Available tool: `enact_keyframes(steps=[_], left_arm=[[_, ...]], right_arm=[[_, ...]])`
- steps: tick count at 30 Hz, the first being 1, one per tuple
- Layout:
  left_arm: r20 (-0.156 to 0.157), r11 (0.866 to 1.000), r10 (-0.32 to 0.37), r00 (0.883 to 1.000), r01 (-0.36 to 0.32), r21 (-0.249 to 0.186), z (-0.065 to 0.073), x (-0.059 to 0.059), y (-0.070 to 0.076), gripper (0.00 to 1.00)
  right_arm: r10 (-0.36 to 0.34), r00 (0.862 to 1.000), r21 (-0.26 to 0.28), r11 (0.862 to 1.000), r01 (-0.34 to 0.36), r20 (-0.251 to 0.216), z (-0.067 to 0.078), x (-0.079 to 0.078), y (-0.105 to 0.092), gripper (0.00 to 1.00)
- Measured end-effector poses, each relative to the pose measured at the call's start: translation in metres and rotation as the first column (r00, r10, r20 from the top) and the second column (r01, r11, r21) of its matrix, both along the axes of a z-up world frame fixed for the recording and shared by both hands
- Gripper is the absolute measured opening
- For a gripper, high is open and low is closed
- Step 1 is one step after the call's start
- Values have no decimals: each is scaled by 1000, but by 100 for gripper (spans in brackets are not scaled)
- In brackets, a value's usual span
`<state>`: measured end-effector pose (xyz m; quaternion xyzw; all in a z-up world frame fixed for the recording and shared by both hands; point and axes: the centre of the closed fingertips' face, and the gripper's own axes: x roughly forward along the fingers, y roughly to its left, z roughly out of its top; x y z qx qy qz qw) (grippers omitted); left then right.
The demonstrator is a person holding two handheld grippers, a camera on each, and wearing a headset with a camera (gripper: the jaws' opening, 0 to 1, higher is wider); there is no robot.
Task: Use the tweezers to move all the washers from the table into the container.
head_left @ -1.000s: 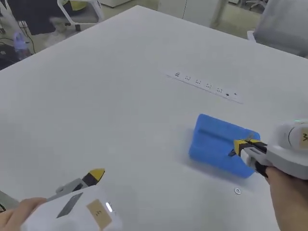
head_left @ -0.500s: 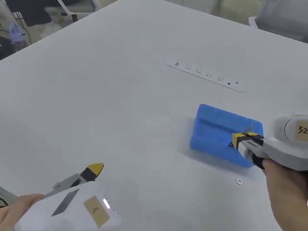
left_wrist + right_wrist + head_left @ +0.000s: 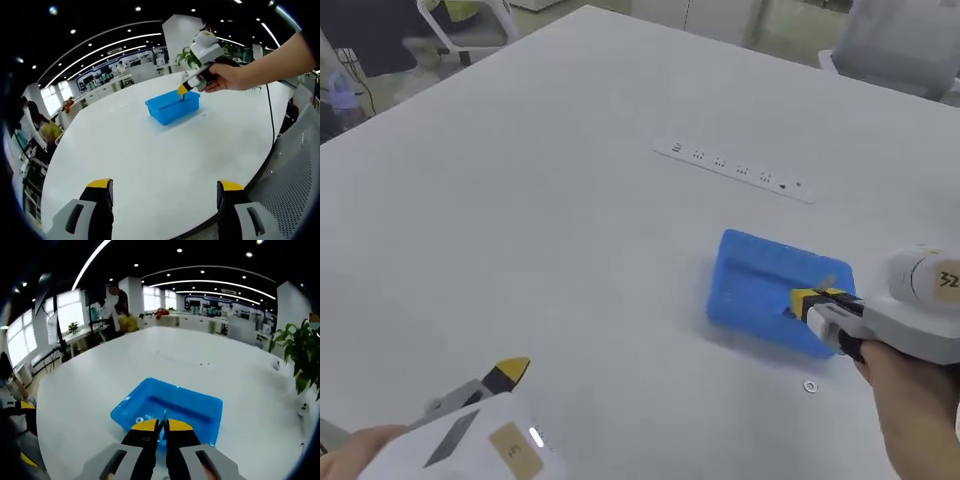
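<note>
While the right gripper [image 3: 812,300] hangs over the near right edge of the blue container [image 3: 760,272], its jaws are pinched together on the thin tweezers [image 3: 164,416], whose tips point down into the tray. Small pale bits [image 3: 139,419], seemingly washers, lie inside by its near left corner. One washer [image 3: 810,386] lies on the white table [image 3: 570,200], just on the near side of the container. Well apart at the near left, the left gripper [image 3: 512,371] has its jaws spread wide, holding nothing.
</note>
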<state>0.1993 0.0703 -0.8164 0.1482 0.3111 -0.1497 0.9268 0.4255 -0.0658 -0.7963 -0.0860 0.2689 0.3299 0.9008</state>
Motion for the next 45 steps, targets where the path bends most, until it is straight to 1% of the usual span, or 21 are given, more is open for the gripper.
enact_keyframes(steps=[1,5,6,8,11,12,16,17,22,28,31,33,35,38,42,45], left_arm=[[3,1000,3,1000,-3,-2,1,0,0,87],[15,1000,2,1000,-2,-9,3,1,0,87],[22,1000,3,1000,-3,-11,4,1,0,86],[22,1000,4,1000,-3,-16,5,1,0,86],[26,1000,-2,1000,2,-12,5,1,-1,86],[28,1000,-1,1000,1,-13,6,1,-1,86],[44,1000,6,999,-5,-24,9,3,0,86],[44,1000,7,999,-6,-26,9,3,0,86],[40,1000,6,999,-5,-22,8,2,0,86],[38,1000,4,999,-3,-13,8,2,0,86],[46,1000,7,999,-6,-13,9,3,1,86],[46,1000,7,999,-6,-13,9,3,1,86],[46,1000,2,999,-2,-11,9,3,1,86],[47,1000,-2,999,3,-10,9,3,0,86],[47,1000,-1,999,1,-11,9,3,0,86],[48,1000,1,999,0,-14,10,3,0,86]], right_arm=[[0,1000,1,1000,0,11,5,-1,-1,2],[-2,1000,11,1000,2,23,15,-5,-3,2],[-5,999,13,1000,5,33,19,-7,-5,2],[-12,999,20,1000,11,41,24,-10,-8,2],[-19,999,27,999,18,48,28,-16,-13,2],[-19,998,26,1000,18,52,29,-16,-16,2],[-17,998,32,999,15,65,37,-22,-21,1],[-16,998,42,999,14,61,39,-24,-22,1],[-21,997,43,999,18,71,43,-29,-28,1],[-34,998,32,999,33,50,34,-36,-37,2],[-39,999,21,999,39,38,28,-39,-42,2],[-42,999,16,999,42,32,24,-41,-44,2],[-40,999,3,999,40,21,18,-43,-46,2],[-35,999,-32,999,35,7,5,-47,-49,2],[-41,999,-36,999,41,-8,-3,-49,-50,2],[-42,999,-55,998,41,-13,-9,-49,-51,2]])
